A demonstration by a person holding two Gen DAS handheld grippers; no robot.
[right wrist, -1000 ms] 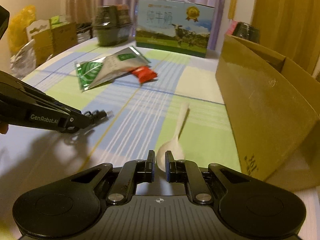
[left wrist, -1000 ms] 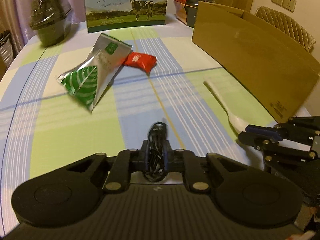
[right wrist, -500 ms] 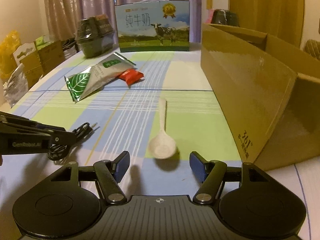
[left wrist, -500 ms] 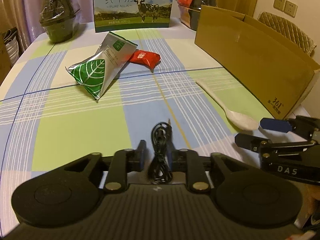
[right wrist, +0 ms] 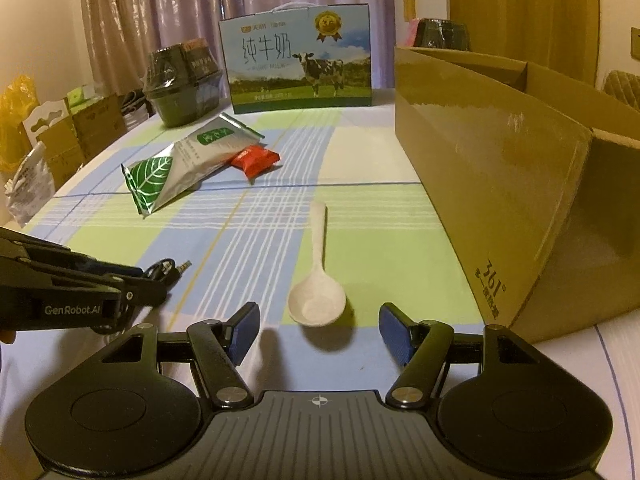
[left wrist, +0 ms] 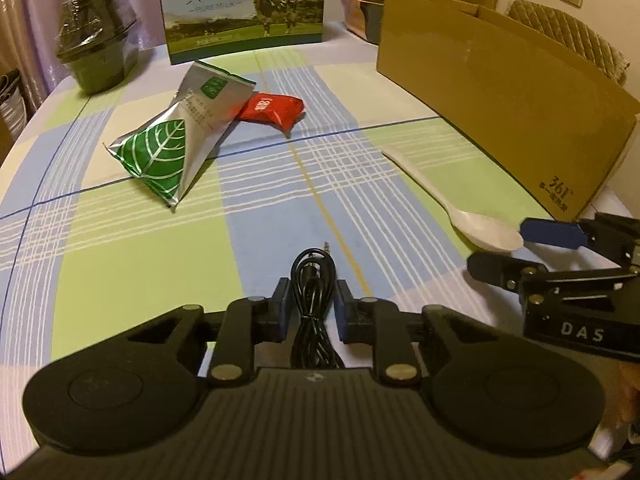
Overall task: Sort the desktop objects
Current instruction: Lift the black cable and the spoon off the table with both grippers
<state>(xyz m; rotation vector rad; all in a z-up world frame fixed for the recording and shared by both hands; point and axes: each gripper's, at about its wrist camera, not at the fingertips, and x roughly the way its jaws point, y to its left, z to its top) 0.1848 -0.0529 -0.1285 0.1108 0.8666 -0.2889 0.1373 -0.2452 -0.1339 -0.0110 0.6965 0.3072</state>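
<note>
A: Pouch (left wrist: 176,148) beside the cardboard box (left wrist: 500,92)?
B: Shiny foil, creased. Box glossy, taped. Spoon (right wrist: 318,276) near it: matt white plastic.
A: Tablecloth (right wrist: 380,248)?
B: Smooth checked cloth; cable (left wrist: 314,292) rubbery black

We're in a home room: checked tablecloth (right wrist: 360,240) ahead, milk gift box (right wrist: 300,64) and curtains (right wrist: 160,12) beyond, quilted chair (left wrist: 568,40) far right.

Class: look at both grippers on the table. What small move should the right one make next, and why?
Probably ease the right gripper forward and close on the white spoon. It is open, and the spoon's bowl lies on the tablecloth just ahead of its fingers, with the cardboard box close beside it.
</note>
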